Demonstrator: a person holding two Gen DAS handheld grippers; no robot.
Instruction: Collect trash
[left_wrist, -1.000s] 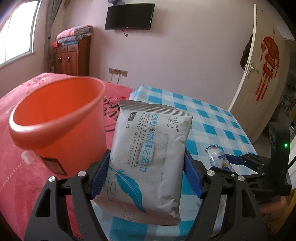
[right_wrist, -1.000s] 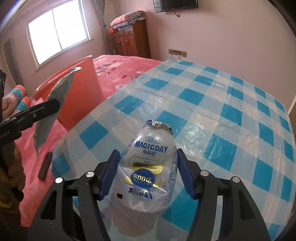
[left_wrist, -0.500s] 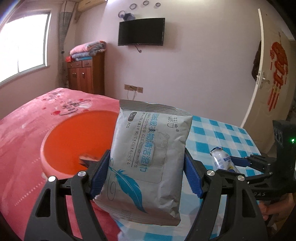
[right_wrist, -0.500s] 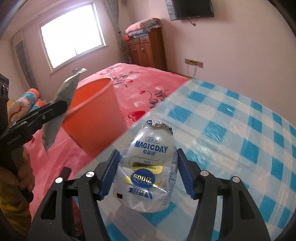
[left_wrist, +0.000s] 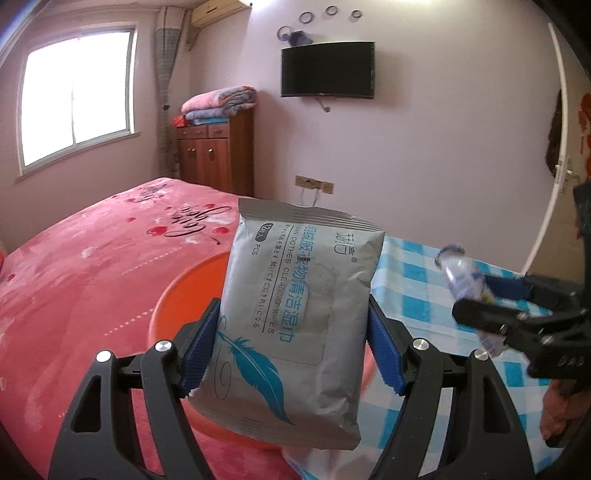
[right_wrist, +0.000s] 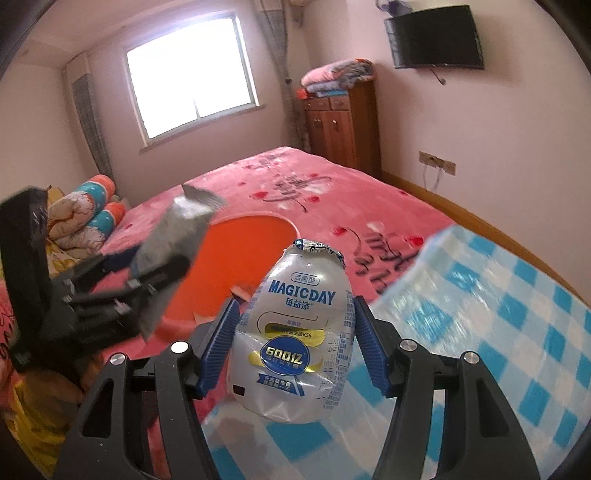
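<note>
My left gripper (left_wrist: 291, 347) is shut on a grey wet-wipes packet (left_wrist: 295, 306) with a blue feather print, held upright over the near side of an orange bucket (left_wrist: 181, 295). My right gripper (right_wrist: 293, 345) is shut on a crumpled white MAGICDAY drink bottle (right_wrist: 295, 332) with a foil top. The bucket (right_wrist: 247, 243) lies just beyond the bottle in the right wrist view, with scraps inside. In that view the left gripper (right_wrist: 147, 280) carries the packet (right_wrist: 177, 240) above the bucket's left rim. From the left wrist view, the right gripper (left_wrist: 491, 302) and bottle (left_wrist: 461, 273) hover at the right.
The bucket stands on a bed with a pink blanket (left_wrist: 81, 266), beside a table with a blue-and-white checked cloth (right_wrist: 498, 317). A wooden cabinet (left_wrist: 218, 155) with folded blankets, a wall TV (left_wrist: 328, 70) and a window (left_wrist: 77, 103) are at the back. A white door (left_wrist: 554, 158) stands at the right.
Both grippers have risen and swung toward the bucket, which now shows its open mouth from above instead of its side. Each keeps hold of its item.
</note>
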